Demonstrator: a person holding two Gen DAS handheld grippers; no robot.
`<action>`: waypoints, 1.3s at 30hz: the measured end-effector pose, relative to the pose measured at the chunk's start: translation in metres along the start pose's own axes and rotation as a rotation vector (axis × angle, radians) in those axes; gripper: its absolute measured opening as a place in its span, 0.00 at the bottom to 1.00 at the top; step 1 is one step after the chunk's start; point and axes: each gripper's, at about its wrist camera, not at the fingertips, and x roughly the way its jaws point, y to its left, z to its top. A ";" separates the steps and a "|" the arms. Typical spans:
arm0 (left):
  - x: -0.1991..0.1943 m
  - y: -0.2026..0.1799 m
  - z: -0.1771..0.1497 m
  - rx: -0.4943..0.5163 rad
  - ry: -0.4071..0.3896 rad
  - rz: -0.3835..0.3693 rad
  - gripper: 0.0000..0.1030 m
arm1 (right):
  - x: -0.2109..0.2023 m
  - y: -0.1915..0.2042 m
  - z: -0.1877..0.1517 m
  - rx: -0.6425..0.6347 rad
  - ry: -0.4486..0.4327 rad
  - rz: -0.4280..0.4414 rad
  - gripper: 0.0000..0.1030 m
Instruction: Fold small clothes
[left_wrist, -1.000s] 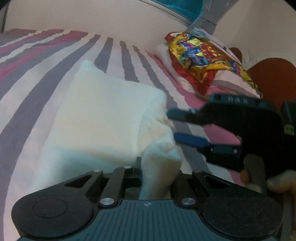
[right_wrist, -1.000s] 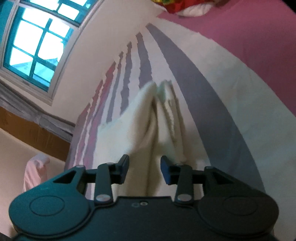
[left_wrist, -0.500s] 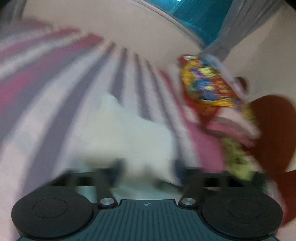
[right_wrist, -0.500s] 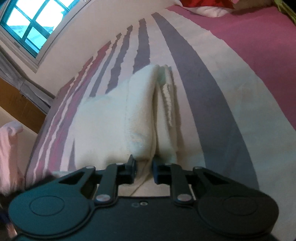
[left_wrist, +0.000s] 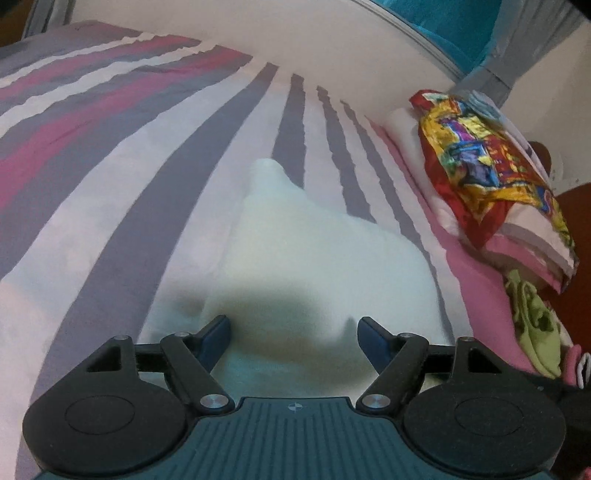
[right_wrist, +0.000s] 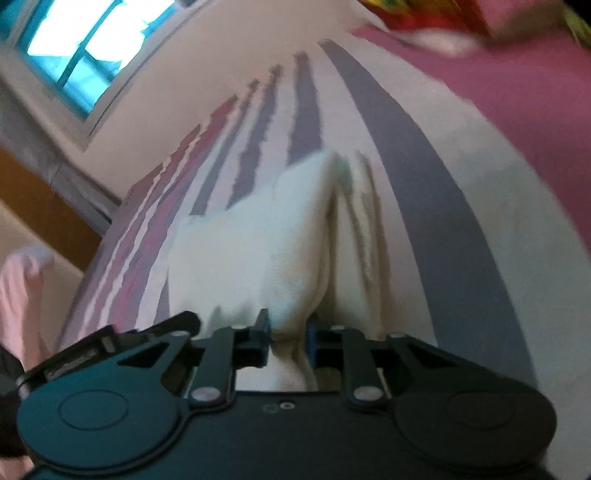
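My right claw (right_wrist: 287, 338) pinches a fold of the white garment (right_wrist: 258, 258) on the striped bed (right_wrist: 461, 236). My left claw (left_wrist: 293, 338) hangs spread wide over the cloth, grasping nothing.

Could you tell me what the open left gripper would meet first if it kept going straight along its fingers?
Most likely the white garment, which already lies between and ahead of the left gripper's open jaws on the striped bedsheet. Depth is unclear, but nothing else shows nearer.

Striped bedsheet (left_wrist: 147, 206) lies bare left of white garment (left_wrist: 314, 251); right side blocked by piled clothes (left_wrist: 491, 177).
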 end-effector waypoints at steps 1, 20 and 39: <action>-0.001 -0.003 -0.002 0.007 0.000 -0.005 0.73 | -0.003 0.006 0.003 -0.052 -0.010 -0.011 0.16; -0.007 -0.012 0.011 0.056 0.015 -0.022 0.73 | -0.030 -0.001 -0.030 -0.128 0.115 -0.105 0.20; 0.084 -0.005 0.056 0.024 0.069 0.084 0.76 | 0.046 0.017 0.037 -0.299 -0.011 -0.293 0.25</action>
